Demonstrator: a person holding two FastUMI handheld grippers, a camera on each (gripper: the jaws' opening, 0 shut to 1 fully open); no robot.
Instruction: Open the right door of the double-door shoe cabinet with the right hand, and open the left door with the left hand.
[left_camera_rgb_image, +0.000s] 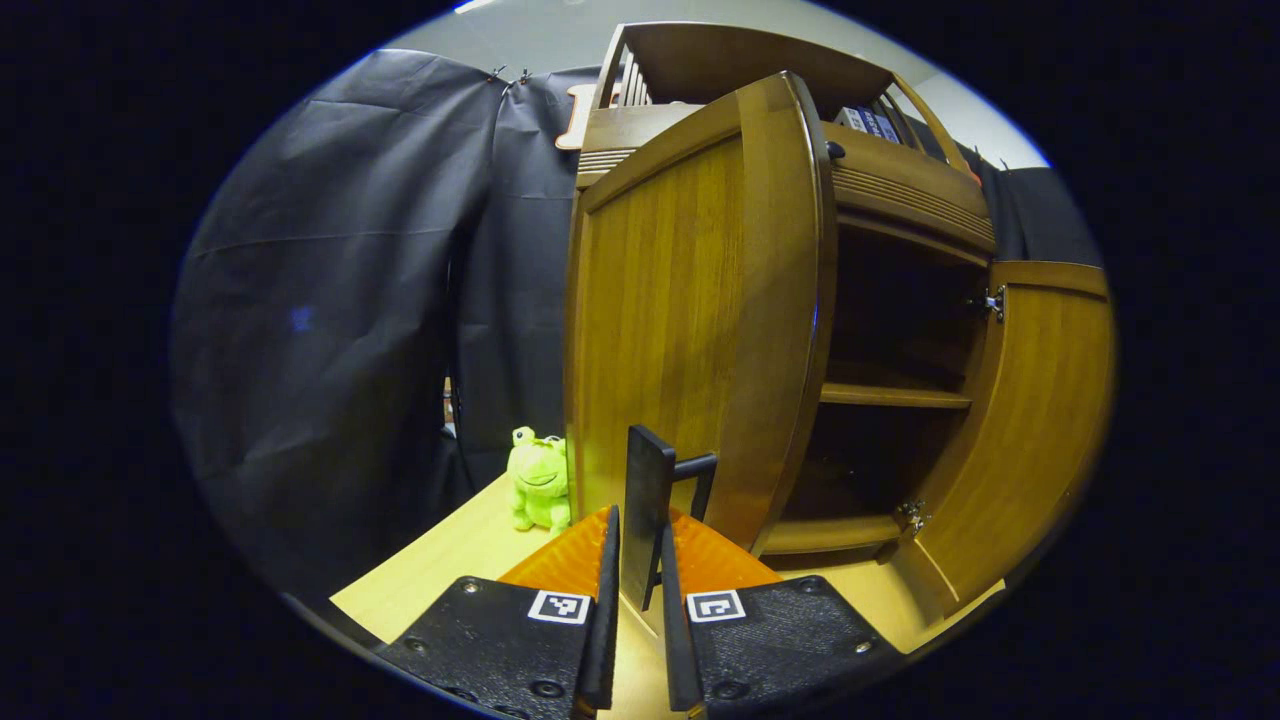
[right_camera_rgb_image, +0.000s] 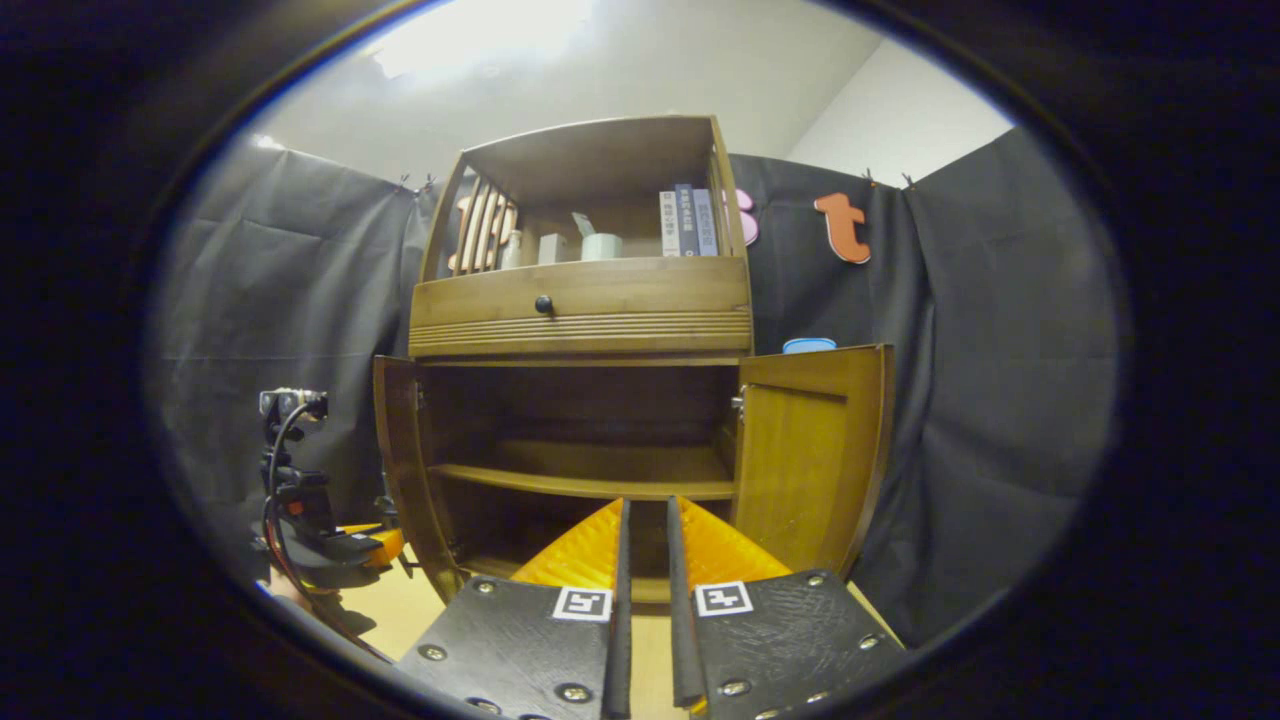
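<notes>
The cabinet (right_camera_rgb_image: 580, 400) stands on the tabletop (left_camera_rgb_image: 470, 550) against the black cloth, and both doors are already swung out. In the left gripper view, the left door (left_camera_rgb_image: 690, 330) is well open, and the left gripper (left_camera_rgb_image: 640, 590) has its fingers (left_camera_rgb_image: 608, 600) clenched on the door's dark handle (left_camera_rgb_image: 650, 500), which stands upright between them. The right door (right_camera_rgb_image: 810, 460) hangs wide open. In the right gripper view, the right gripper (right_camera_rgb_image: 645, 570) sits back from the cabinet, fingers nearly closed on nothing.

To my eye the job is almost finished; what's left is to carry the left door through the last of its swing. I'd follow the hinge's arc rather than tug straight back, so the handle doesn't twist out of the fingers. A green frog toy (left_camera_rgb_image: 540, 480) sits just beside that door, so mind it. Then let go cleanly.
</notes>
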